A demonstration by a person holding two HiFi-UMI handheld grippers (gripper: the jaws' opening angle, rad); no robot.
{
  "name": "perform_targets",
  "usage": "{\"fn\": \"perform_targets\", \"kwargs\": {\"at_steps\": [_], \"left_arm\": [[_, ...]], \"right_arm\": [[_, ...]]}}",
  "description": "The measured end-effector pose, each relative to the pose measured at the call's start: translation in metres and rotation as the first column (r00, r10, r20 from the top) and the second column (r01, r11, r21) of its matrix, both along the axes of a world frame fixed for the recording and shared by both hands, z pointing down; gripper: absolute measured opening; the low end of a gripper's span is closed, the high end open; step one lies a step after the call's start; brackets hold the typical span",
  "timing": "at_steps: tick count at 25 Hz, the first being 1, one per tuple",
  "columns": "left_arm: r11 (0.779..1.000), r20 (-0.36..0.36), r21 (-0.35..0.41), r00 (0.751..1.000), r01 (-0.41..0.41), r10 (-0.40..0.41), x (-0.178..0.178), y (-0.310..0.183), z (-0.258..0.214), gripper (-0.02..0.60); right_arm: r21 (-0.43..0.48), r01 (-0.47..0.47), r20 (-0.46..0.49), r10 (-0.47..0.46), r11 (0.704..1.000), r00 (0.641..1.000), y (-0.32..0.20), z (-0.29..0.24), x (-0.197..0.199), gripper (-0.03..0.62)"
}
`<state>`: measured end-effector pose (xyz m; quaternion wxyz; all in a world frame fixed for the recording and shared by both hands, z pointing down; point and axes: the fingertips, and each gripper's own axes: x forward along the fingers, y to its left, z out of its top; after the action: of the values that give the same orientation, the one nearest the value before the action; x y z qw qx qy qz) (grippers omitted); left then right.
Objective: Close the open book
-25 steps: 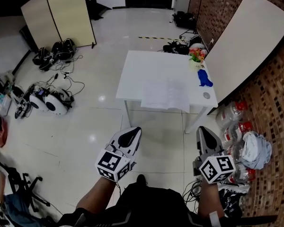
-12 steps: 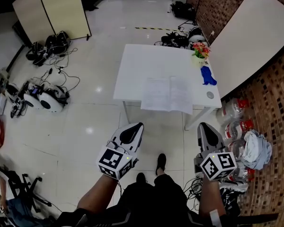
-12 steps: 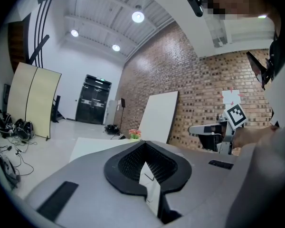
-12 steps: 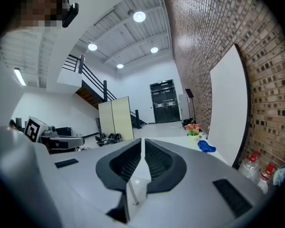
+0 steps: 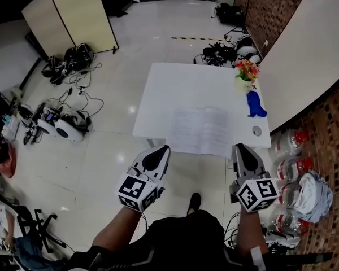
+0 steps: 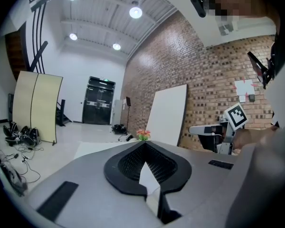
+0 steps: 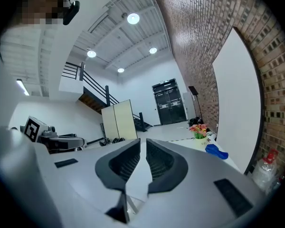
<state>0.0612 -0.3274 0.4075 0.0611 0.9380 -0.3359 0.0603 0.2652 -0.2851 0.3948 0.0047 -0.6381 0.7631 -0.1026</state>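
Left tool [image 5: 161,151] and right tool [image 5: 240,148] held out side by side, forearms stretched forward — both jaws pressed together

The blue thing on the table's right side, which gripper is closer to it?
Right. The right gripper is by the table's near right corner, on the blue thing's side; the left gripper is by the near left corner, across the open book.
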Motion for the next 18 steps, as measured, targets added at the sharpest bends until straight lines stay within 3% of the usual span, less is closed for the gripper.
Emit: {"fn": "perform_targets", "kwargs": {"at_steps": [7, 13, 18], "left_arm": [[1.000, 0.039, 0.013, 0.999, 0.002, -0.002, 0.057, -0.050, 0.001, -0.006], [1.000, 0.054, -0.022, 0.999, 0.010, -0.009, 0.077, -0.077, 0.013, -0.006], [0.998, 0.088, -0.063, 0.996, -0.012, 0.018, 0.084, -0.101, 0.044, -0.006]], "right_arm": [[0.001, 0.026, 0.062, -0.026, 1.000, 0.998, -0.053, 0.019, 0.058, 0.006], [-0.068, 0.023, 0.089, -0.016, 0.997, 0.996, -0.080, 0.049, 0.086, 0.099], [-0.197, -0.015, 0.121, 0.040, 0.980, 0.992, -0.097, 0.102, 0.099, 0.178]]}}
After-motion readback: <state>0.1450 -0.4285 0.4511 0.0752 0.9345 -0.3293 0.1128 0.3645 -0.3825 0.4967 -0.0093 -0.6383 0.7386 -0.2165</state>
